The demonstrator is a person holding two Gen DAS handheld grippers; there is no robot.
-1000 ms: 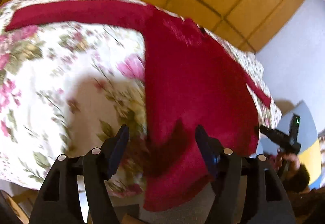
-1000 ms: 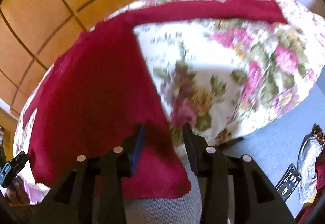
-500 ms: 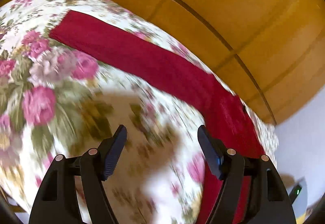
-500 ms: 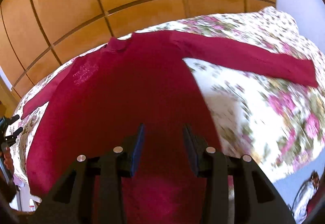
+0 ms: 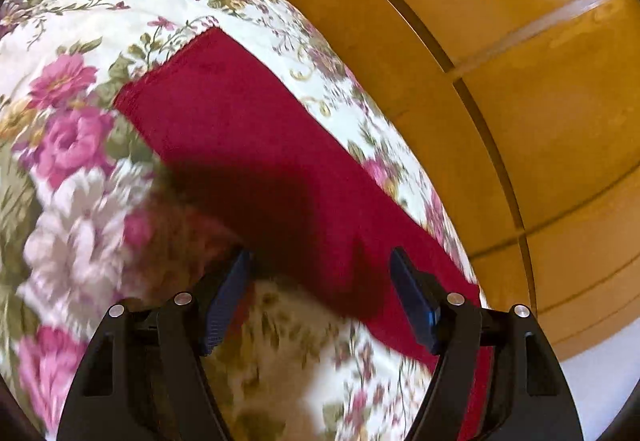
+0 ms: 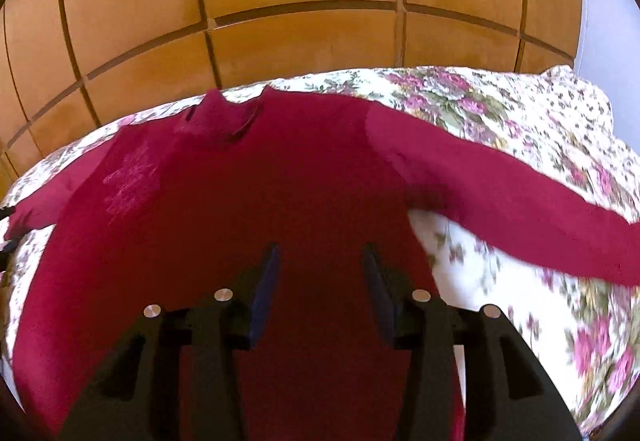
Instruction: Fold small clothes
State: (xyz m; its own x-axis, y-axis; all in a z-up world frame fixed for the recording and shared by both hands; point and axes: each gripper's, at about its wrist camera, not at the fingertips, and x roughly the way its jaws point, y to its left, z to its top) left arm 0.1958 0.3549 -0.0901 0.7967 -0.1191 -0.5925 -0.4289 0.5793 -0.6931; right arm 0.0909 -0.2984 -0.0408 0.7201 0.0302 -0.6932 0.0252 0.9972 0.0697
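Note:
A dark red long-sleeved top [image 6: 256, 201] lies spread flat on a floral bedspread [image 6: 500, 113], collar toward the far edge, both sleeves stretched out sideways. In the left wrist view I see its left sleeve [image 5: 256, 145] running diagonally, cuff at upper left. My left gripper [image 5: 320, 269] is open and empty, hovering over the sleeve's middle. My right gripper [image 6: 320, 261] is open and empty, over the body of the top below the collar. The right sleeve [image 6: 520, 201] extends to the right.
A wooden panelled headboard or wall [image 6: 280, 1] rises behind the bed's far edge, and shows in the left wrist view [image 5: 500, 101]. A pale wall [image 6: 604, 21] stands at the right. The floral bedspread [image 5: 80, 169] surrounds the garment.
Both grippers have moved from the top's lower hem up the bed. The left one swung out over the left sleeve; the right one moved over the chest. Both stayed open.

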